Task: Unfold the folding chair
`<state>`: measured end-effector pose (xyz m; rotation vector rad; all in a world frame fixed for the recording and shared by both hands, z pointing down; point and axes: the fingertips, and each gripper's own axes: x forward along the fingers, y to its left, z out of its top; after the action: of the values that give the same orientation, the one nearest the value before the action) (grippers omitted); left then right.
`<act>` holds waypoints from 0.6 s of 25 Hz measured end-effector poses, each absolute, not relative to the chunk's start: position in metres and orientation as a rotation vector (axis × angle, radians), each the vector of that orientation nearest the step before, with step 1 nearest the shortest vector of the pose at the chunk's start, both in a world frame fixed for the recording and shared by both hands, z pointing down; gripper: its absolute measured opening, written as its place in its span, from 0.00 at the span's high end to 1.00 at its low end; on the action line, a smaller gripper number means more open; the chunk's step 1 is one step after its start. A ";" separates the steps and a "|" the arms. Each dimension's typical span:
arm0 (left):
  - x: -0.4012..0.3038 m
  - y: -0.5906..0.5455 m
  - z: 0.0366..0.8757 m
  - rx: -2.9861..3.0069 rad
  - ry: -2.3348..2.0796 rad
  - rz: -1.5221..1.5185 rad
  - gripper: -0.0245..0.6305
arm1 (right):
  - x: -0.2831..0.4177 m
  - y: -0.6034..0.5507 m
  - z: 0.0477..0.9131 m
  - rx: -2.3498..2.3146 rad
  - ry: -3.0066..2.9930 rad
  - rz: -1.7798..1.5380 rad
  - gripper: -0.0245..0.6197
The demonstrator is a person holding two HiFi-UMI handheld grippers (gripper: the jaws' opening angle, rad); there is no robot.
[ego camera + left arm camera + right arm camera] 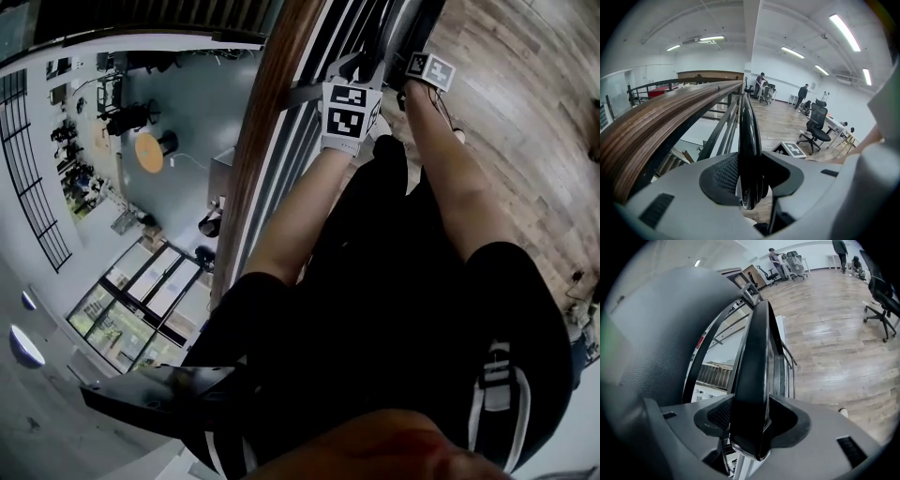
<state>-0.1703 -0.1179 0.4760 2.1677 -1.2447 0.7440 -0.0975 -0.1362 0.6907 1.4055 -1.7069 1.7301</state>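
Head view: looking steeply down my arms. L tongs (356,75) and R tongs (419,66) are up at the top, side by side, both with white cubes w/ black square markers. They're right at a rail (272,122), a rounded brown wood strip w/ thin black metal bars (309,141) beside it. Plank floor (525,112) on the right, smooth grey lower floor (187,103) way down on the left.

L gripper view: L tongs are clamped on the chair (749,140), a thin glossy black edge w/ a rounded tip, standing upright between the ribbed pads. The rail's wood grain sweeps off to the left. R tongs' marker cube shows just to the right. A black mesh swivel chair (816,124) stands further back on the planks.

R gripper view: R tongs are closed on a thicker black part of the chair, smooth and shiny, slightly curved, filling the gap between the pads. A big grey rounded surface (661,333) w/ fine leathery grain sits on the left, can't tell what it belongs to. Black bars behind, planks to the right.
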 end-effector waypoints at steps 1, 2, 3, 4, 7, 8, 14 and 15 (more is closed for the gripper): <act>-0.170 -0.119 0.479 2.169 -1.234 0.748 0.76 | -0.093 -0.136 0.695 1.400 -1.721 1.723 0.61; -0.168 -0.120 0.482 2.177 -1.219 0.755 0.76 | -0.091 -0.136 0.696 1.393 -1.733 1.734 0.65; -0.167 -0.120 0.483 2.189 -1.203 0.764 0.76 | -0.092 -0.136 0.694 1.387 -1.739 1.758 0.69; -0.165 -0.120 0.483 2.202 -1.191 0.772 0.76 | -0.092 -0.136 0.694 1.382 -1.747 1.775 0.70; -0.160 -0.119 0.477 2.213 -1.191 0.774 0.76 | -0.082 -0.135 0.697 1.360 -1.774 1.783 0.70; -0.159 -0.119 0.477 2.208 -1.198 0.775 0.76 | -0.075 -0.133 0.698 1.355 -1.773 1.795 0.70; -0.150 -0.112 0.491 2.148 -1.246 0.810 0.75 | -0.006 -0.097 0.722 1.320 -1.751 1.932 0.70; -0.153 -0.114 0.491 2.141 -1.255 0.815 0.75 | -0.001 -0.095 0.723 1.302 -1.766 1.954 0.70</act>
<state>-0.1527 -0.1143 0.4912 2.1406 -1.2553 0.8153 -0.0010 -0.0954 0.7229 1.3017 -1.7662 1.9541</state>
